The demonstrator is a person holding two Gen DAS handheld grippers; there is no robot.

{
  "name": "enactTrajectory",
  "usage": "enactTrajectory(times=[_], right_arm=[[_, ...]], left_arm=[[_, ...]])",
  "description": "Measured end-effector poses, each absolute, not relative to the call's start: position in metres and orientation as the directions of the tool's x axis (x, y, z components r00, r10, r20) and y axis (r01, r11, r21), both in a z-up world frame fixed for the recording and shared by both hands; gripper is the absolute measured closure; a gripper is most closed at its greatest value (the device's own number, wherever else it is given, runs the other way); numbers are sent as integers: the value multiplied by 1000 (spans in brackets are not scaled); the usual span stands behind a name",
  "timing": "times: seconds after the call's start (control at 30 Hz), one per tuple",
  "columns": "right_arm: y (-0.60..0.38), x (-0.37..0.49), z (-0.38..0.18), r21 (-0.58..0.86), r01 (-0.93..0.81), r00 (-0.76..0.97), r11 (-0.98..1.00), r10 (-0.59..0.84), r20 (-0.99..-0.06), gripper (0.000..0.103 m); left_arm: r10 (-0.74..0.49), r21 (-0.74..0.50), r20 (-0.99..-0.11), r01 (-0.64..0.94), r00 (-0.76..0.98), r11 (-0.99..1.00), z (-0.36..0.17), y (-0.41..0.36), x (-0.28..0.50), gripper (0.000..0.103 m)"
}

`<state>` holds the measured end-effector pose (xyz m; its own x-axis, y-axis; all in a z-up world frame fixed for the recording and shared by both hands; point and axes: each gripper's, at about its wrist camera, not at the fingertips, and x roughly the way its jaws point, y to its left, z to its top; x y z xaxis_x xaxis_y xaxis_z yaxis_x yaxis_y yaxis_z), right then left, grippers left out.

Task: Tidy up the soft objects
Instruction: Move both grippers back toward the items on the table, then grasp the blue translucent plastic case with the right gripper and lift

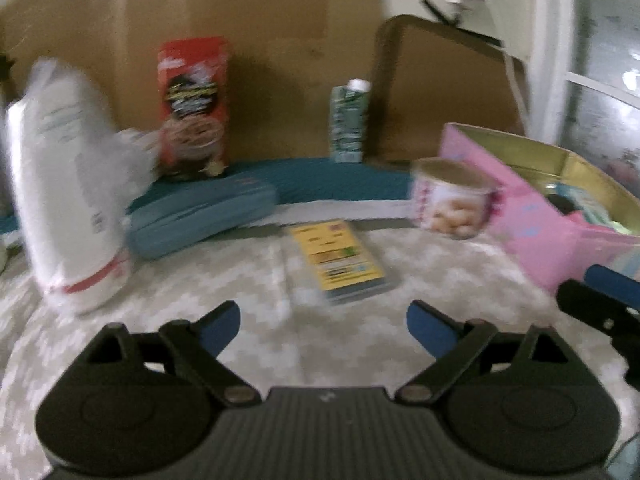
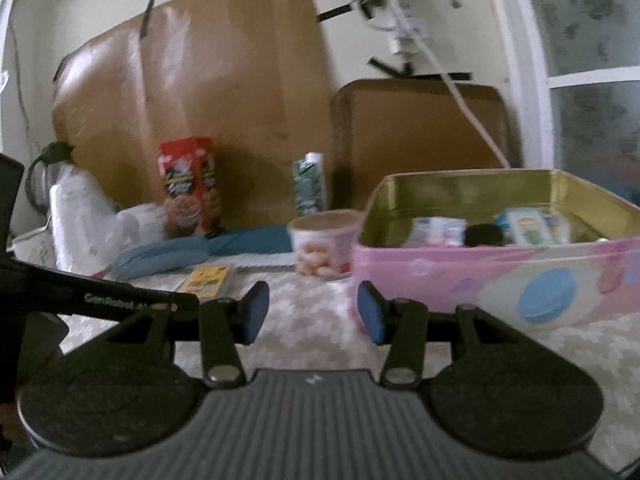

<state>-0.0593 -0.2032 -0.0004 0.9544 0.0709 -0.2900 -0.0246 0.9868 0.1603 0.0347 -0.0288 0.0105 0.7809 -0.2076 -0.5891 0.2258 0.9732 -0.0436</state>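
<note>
A yellow flat packet (image 1: 340,264) lies on the patterned cloth just ahead of my left gripper (image 1: 323,330), which is open and empty. A blue soft pouch (image 1: 200,216) lies left of it, next to a white plastic bag (image 1: 68,184). A pink tin box (image 2: 492,276) with small packets inside stands at the right. My right gripper (image 2: 313,312) is open and empty, near the box's left corner. The packet (image 2: 208,278) and the pouch (image 2: 160,258) also show in the right wrist view.
A pink snack cup (image 1: 452,196) stands beside the box. A red biscuit box (image 1: 194,108) and a green carton (image 1: 348,120) stand at the back against cardboard sheets (image 1: 240,40). A kettle (image 2: 44,176) is at far left. A window is on the right.
</note>
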Motion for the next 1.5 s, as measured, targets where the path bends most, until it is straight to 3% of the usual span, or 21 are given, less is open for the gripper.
enactTrajectory(times=[0.1,0.37,0.53,0.63,0.9,1.07,1.23,1.3,1.5], right_arm=[[-191,-50,0,158,-66,944,985,113,-310,46],[-156,-10,3,171,-183,898,968,235,-372,45],[-138,38,12,217,-240,858,946,311,-409,42],[-124,73,16,222,-259,837,940,334,-435,40],[-99,164,23,217,-290,802,932,360,-477,35],[-76,217,23,219,-323,719,921,389,-576,35],[-71,248,13,216,-285,630,934,352,-692,39],[-72,247,11,176,-283,594,943,316,-740,52],[-88,196,18,113,-358,593,927,319,-739,53]], left_arm=[[-171,-41,-597,182,784,982,5,-10,40,9],[-101,-53,-550,85,829,995,3,41,39,5],[-143,-237,-516,20,844,971,4,79,38,4],[-162,-286,-502,13,850,958,3,87,38,4],[-167,-270,-458,43,873,962,5,81,32,4],[-172,-276,-453,46,875,960,6,83,32,4],[-179,-289,-454,46,873,956,7,84,32,3],[-180,-293,-454,45,873,955,7,85,32,3],[-185,-308,-454,41,872,950,7,88,32,2]])
